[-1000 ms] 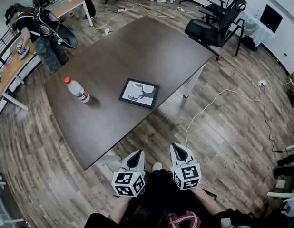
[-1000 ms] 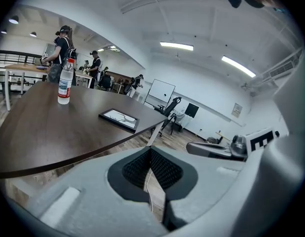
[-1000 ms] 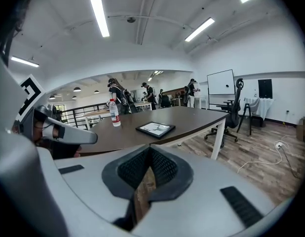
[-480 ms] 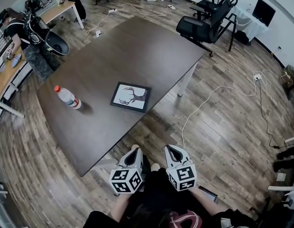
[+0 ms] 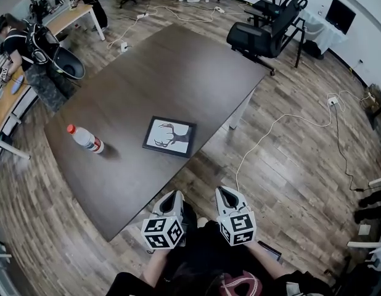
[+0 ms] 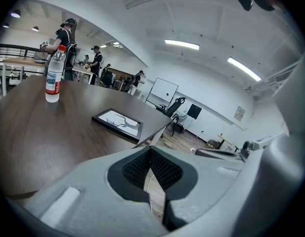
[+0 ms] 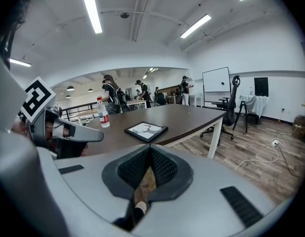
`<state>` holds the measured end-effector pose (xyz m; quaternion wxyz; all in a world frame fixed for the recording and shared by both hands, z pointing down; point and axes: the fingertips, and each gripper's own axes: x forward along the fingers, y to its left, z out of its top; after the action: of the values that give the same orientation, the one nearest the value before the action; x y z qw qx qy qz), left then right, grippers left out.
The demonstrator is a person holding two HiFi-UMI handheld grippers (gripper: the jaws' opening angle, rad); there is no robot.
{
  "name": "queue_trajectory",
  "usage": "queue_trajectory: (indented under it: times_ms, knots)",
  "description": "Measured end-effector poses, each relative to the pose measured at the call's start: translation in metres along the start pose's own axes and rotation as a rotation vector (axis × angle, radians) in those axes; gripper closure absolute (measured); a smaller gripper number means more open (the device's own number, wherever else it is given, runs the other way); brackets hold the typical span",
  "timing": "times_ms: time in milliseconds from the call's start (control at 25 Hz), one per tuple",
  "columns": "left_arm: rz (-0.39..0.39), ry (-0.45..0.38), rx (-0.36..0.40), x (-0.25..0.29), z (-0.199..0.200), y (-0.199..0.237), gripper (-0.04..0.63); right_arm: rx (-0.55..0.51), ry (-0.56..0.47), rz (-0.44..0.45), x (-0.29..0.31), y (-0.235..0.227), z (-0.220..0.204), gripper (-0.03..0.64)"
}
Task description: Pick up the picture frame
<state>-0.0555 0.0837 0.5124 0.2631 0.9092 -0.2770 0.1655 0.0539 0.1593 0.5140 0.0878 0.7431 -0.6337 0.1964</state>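
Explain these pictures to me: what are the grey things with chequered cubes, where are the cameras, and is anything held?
There is no robot: a person holds a two-jaw tool in each hand, the left gripper and the right gripper; the cubes are part of them. The downward picture comes from a camera on the person's head. The other two come from cameras riding on each gripper, looking along its jaws. Ahead is a dark table with a picture frame lying flat and a water bottle standing left of it in the head view. Both grippers have their jaws together and hold nothing.
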Motion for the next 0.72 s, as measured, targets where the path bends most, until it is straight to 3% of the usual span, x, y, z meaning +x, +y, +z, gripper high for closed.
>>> queue_trajectory:
  times_ms: [480, 720]
  knots:
    - [0.027, 0.005, 0.052, 0.058, 0.065, 0.057, 0.586, 0.026, 0.028, -0.052, 0.081, -0.008, 0.033, 0.611]
    - [0.012, 0.048, 0.054, 0.08, 0.086, 0.088, 0.586, 0.07, 0.054, -0.107, 0.116, -0.012, 0.048, 0.611]
